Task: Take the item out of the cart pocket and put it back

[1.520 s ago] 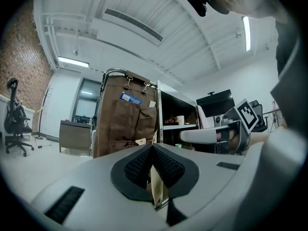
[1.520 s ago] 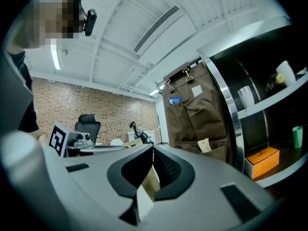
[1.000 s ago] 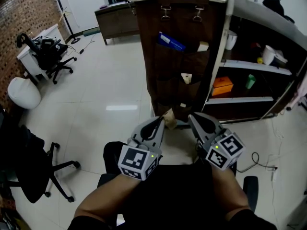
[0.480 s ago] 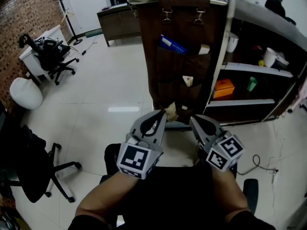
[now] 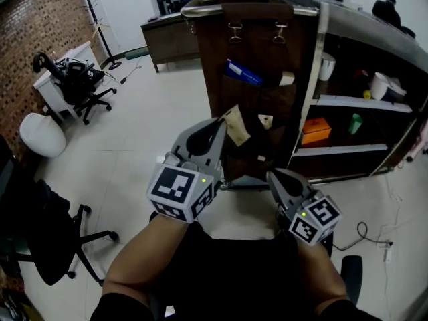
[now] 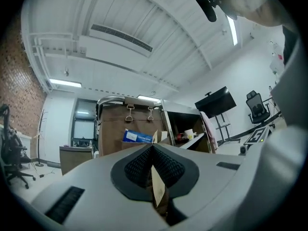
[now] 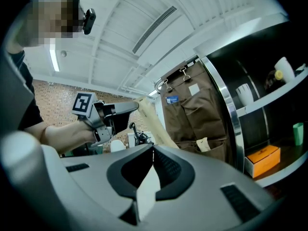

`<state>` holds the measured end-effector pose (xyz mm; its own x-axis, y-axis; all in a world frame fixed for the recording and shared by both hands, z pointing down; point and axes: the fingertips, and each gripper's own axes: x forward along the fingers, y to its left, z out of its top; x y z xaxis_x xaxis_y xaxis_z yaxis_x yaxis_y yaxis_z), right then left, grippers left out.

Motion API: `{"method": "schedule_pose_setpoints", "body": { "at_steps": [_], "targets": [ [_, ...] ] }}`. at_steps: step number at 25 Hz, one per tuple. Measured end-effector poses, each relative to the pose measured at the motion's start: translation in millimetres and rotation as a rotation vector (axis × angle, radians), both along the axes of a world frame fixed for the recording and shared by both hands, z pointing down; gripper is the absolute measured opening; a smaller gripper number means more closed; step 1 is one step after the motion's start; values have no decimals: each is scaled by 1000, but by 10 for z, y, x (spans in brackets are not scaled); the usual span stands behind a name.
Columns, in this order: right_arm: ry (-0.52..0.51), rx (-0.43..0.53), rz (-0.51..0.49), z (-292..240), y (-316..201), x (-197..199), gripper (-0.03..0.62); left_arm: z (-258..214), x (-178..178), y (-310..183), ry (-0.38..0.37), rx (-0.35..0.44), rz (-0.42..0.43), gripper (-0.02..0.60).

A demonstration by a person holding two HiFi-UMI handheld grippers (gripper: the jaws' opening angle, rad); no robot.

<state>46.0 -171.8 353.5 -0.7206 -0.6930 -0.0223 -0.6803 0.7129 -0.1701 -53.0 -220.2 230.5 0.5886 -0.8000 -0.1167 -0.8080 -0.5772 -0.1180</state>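
Tan paper packet (image 5: 235,126) is clamped in the left claw (image 5: 222,122), pads shut tight on its lower end. So it's out of the pocket and held up in the air in front of the brown hanging organizer (image 5: 257,59), sticking out toward 1 o'clock from the claw tips. In the left gripper view it's seen edge-on, pinched between the mesh pads.

The right claw (image 5: 275,177) is held lower, at roughly 4 o'clock from the left one, with its jaws closed together. A pale sliver is seen in the slot behind its pads; what it is can't be told.

Further out, the organizer is hung from the cart's top rail (image 5: 200,4) by metal clips (image 5: 234,32). A blue pack (image 5: 242,73) is tucked in a pocket at 12 o'clock of the packet, and a small cream item (image 5: 265,121) at 3 o'clock. An orange box (image 5: 313,130) and a green cup (image 5: 355,123) are seen on the cart shelves further toward 3 o'clock.
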Motion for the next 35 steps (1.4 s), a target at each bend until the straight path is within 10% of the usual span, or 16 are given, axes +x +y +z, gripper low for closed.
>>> {"method": "schedule_pose_setpoints", "body": {
  "at_steps": [35],
  "targets": [
    [-4,-39,14,175,-194,78,20,-21,-24,-1166,-91,85,-84,1]
  ]
}}
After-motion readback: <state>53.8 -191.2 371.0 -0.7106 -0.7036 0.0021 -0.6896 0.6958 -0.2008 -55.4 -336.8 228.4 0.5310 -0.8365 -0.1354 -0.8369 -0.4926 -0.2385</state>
